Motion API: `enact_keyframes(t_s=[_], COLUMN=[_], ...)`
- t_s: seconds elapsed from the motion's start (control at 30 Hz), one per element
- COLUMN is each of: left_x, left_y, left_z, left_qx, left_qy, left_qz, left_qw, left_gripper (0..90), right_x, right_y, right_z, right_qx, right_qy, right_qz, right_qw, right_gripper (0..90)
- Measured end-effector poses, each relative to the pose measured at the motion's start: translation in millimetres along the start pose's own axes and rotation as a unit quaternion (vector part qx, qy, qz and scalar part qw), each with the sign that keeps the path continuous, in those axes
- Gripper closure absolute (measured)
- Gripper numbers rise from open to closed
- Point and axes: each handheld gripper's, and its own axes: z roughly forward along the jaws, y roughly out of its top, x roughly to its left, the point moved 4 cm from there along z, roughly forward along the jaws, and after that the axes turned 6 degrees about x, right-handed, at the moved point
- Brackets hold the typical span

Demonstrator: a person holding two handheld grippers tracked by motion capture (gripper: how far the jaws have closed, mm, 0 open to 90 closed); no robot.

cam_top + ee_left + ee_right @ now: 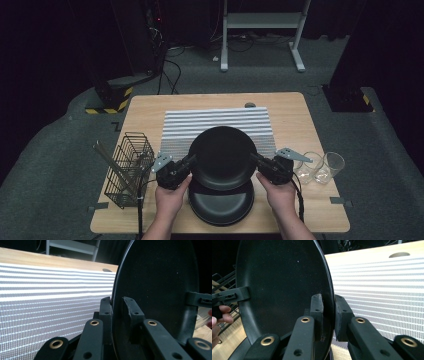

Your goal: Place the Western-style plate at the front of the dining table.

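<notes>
Both tools, left and right, clamp opposite rims of the raised black plate between them.

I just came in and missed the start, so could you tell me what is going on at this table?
A person is holding a black plate between two grippers, one on each side of its rim. The left gripper and the right gripper are both shut on it, above a second plate on the table. A striped mat lies just beyond, a wire basket to the left, and two glasses to the right.
</notes>
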Motion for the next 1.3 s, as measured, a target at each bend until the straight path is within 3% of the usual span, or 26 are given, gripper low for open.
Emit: enact_keyframes(t_s=[0.27,0.67,1.3], left_x=[-1.7,0.1,21.4], left_y=[6.4,13.7,22.8], left_z=[9.4,23.4,44.9], left_qx=[-0.006,0.003,0.009], left_qy=[0.001,-0.017,-0.023], left_qz=[-0.003,-0.01,-0.026], left_qw=[1.0,0.9998,0.9994], left_gripper=[77.3,77.3,76.6], right_x=[-2.0,-10.1,-13.0], right_y=[9.9,20.1,35.8], right_z=[-1.4,-4.7,12.8], right_qx=[-0.008,-0.021,-0.015], right_qy=[-0.013,-0.024,-0.046], right_qz=[-0.005,-0.001,-0.009], right_qw=[0.9999,0.9995,0.9988], right_gripper=[79.8,80.0,80.5])
